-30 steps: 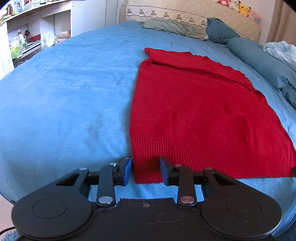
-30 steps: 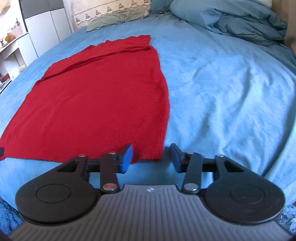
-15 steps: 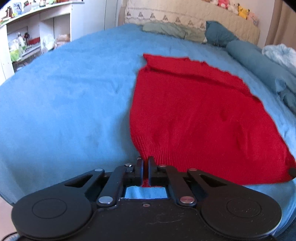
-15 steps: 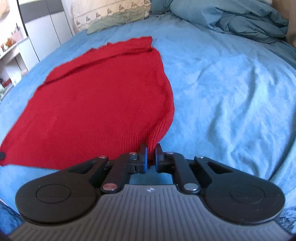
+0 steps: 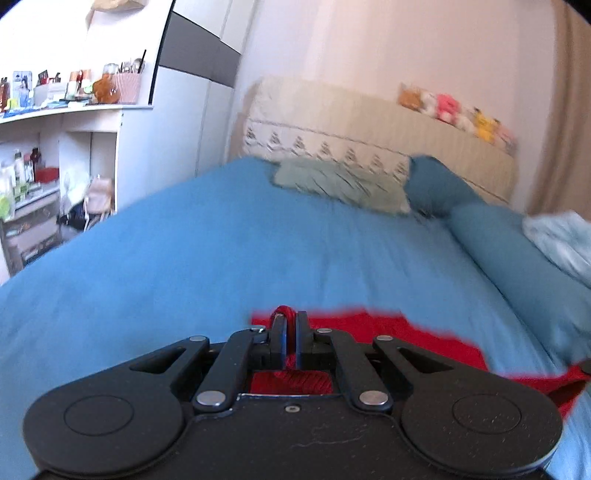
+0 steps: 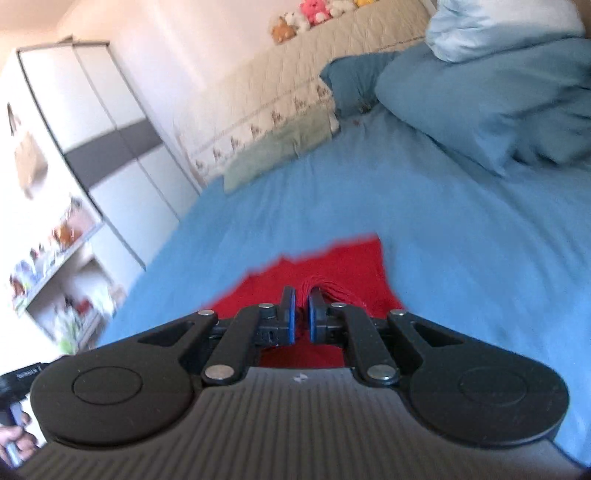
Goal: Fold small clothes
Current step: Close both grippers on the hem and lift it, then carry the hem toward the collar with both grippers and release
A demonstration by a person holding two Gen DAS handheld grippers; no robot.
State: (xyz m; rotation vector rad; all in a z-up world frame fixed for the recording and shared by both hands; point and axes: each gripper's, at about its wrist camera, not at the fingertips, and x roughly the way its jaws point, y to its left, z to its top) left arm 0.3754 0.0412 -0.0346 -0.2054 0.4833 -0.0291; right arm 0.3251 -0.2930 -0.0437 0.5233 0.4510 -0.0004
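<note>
While clamped on bunched red knit, left gripper (image 5: 290,334) seen with jaws nearly together, a loop of the red sweater (image 5: 424,334) poking up between the fingertips. Right gripper (image 6: 302,314) likewise pinched on a gathered tuft of the same red sweater (image 6: 343,266), only a narrow gap between its blue pads (image 6: 291,321). Sweater lying on the blue bedspread (image 5: 221,258) directly ahead of both grippers, near the foot edge of the bed, mostly hidden under the gripper bodies; far edge blurred.

Writing: small white mark on the grey ribbed housing in the right wrist view, not legible as text. White lettering on a black object at the lower left corner of that view, too blurred to read. Labels on shelf bottles (image 5: 14,177) too small to read.

Surface: blue bedspread (image 6: 461,240), lightly creased. Green-grey pillow (image 5: 343,184) at the head edge, dark blue pillow (image 5: 436,184) just beside it. Rumpled blue duvet (image 6: 498,99) along the right edge of the bed, pale blue cloth (image 6: 498,26) on top of it.

Room: beige quilted headboard (image 5: 369,125) with a row of plush toys (image 5: 454,110) on its top. White wardrobe (image 6: 103,122) with a grey band against the wall. White shelf unit (image 5: 55,122) to the left of the bed, crowded with small items. Both views motion-blurred.
</note>
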